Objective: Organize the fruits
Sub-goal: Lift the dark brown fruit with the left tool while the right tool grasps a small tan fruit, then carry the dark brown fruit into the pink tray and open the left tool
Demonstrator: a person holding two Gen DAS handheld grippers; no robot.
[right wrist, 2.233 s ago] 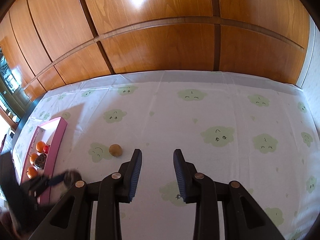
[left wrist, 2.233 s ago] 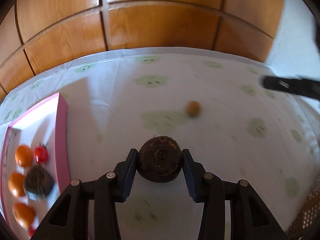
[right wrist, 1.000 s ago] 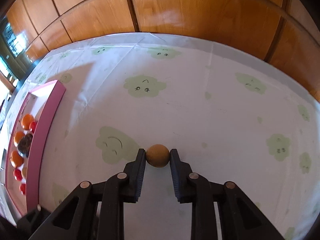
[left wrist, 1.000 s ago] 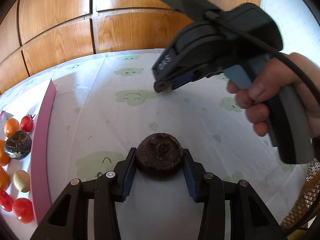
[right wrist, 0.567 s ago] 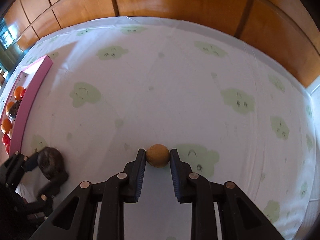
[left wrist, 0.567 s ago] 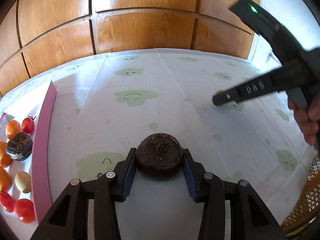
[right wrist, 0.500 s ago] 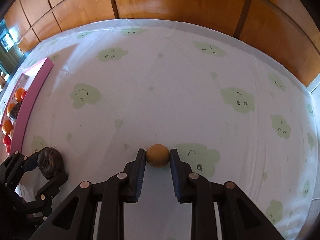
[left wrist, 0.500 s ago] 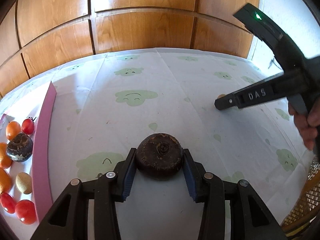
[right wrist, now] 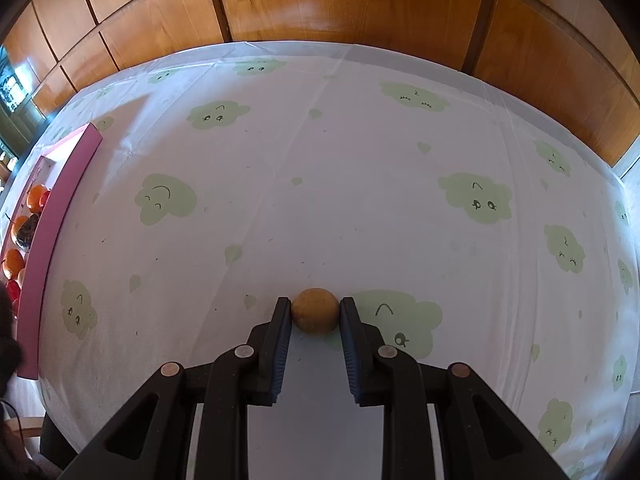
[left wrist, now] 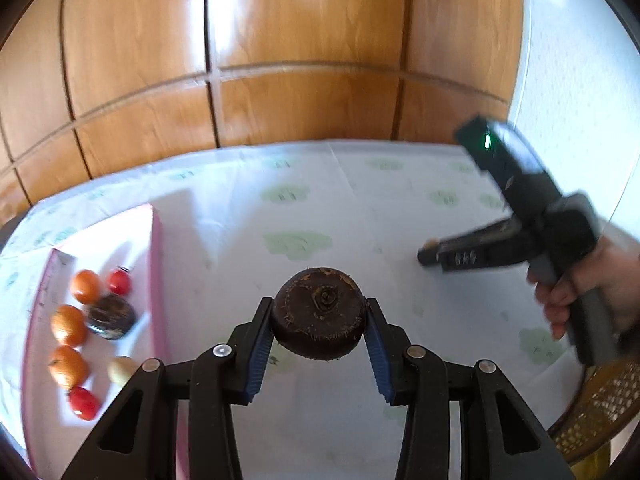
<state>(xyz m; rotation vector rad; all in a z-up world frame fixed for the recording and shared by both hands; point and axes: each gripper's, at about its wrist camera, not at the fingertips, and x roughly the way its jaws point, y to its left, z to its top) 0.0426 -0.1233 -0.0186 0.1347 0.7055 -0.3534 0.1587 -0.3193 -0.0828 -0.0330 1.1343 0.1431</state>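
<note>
The left gripper (left wrist: 319, 322) clamps a dark brown round fruit (left wrist: 319, 312) above the cloud-print tablecloth (left wrist: 320, 208). The right gripper (right wrist: 315, 320) is closed on a small tan fruit (right wrist: 315, 311) low over the cloth. At the far left, the pink tray (left wrist: 157, 280) already holds oranges, red tomatoes and another dark fruit. Judging by this, only these two fruits remain to be delivered.

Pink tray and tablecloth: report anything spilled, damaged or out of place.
Nothing stands out. The pink tray sits flat with its fruit inside, and the tablecloth shows no spill. The dark brown fruit and small tan fruit are each gripped.
</note>
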